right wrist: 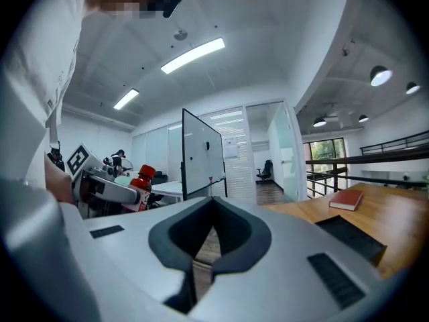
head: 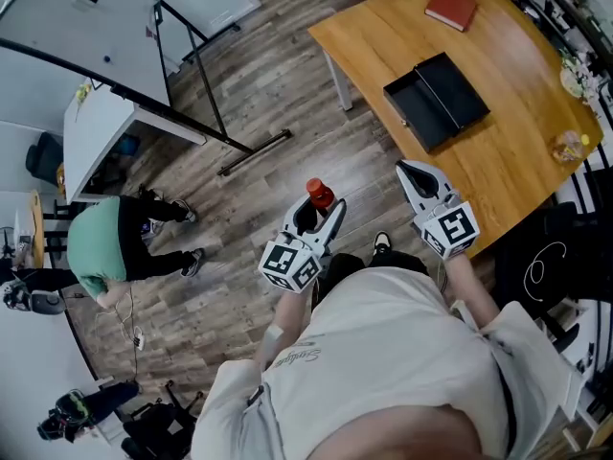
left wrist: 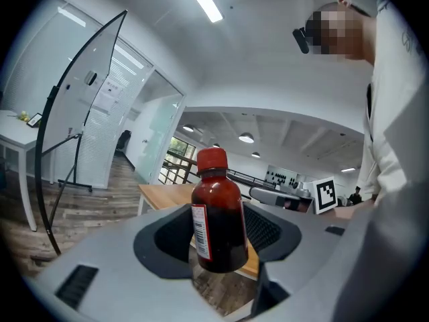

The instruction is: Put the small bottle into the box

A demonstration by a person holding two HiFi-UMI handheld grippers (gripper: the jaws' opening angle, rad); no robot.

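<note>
Bottle [left wrist: 218, 213] held upright in the clamped left tool [head: 318, 214], above the floor [head: 259, 94] and short of the counter [head: 517, 171] — where the black box [head: 436, 99] lies open — while the right tool [head: 417, 172] is closed, empty.

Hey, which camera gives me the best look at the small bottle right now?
The left gripper view: the small bottle fills the centre, upright between the jaws, red cap and label plain. The head view shows mainly its cap from above in the left gripper. The right gripper view shows it small at the left, partly hidden.
</note>
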